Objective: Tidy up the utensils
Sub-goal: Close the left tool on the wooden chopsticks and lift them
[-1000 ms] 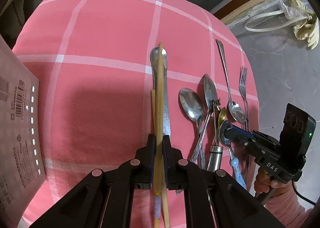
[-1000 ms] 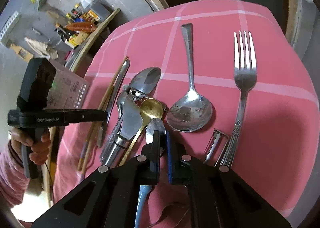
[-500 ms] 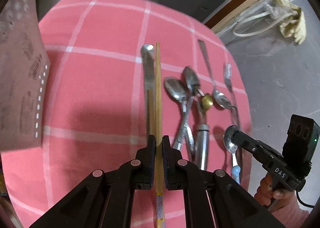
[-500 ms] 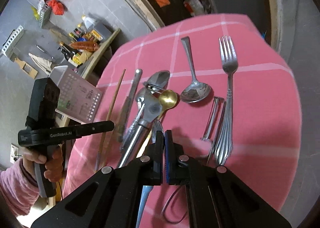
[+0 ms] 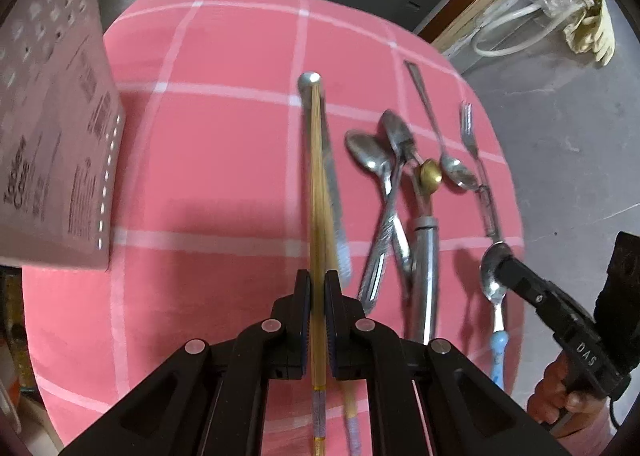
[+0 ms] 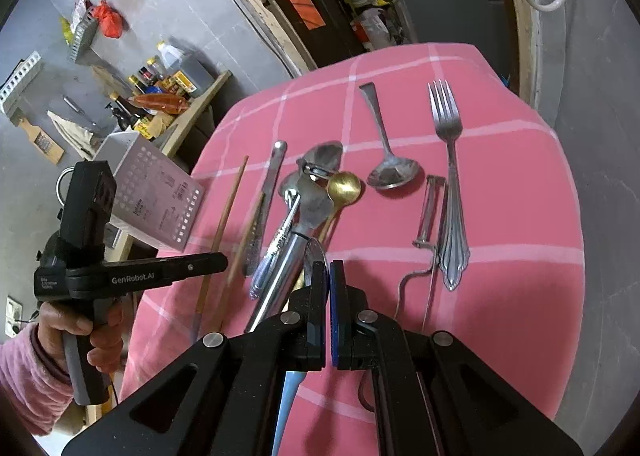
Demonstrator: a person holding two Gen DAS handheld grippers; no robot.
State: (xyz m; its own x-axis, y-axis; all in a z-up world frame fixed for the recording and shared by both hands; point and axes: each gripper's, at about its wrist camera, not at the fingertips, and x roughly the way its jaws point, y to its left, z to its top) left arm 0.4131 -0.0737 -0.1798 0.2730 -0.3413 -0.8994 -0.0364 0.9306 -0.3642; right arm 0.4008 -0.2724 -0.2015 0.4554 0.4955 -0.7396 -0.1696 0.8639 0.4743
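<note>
left gripper [image 5: 317, 288], marked "genrobot.ai", fingers clamped on a chopstick [image 5: 316, 192]; right gripper [image 6: 328, 280], "das", clamps a blue-handled spoon [image 5: 494, 276].

Looks like a home storeroom/kitchen corner: bare concrete floor [image 6: 600, 104], sauce bottles [image 6: 160, 84] on a plank shelf, pink checked tablecloth [image 5: 224, 160] w/ cutlery.

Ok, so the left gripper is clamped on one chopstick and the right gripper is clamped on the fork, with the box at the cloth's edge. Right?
Not quite. The right gripper is clamped on the blue-handled spoon, not the fork, which lies free on the pink cloth; the right wrist view shows it. The left gripper does clamp a chopstick, and the box sits at the cloth's edge.
</note>
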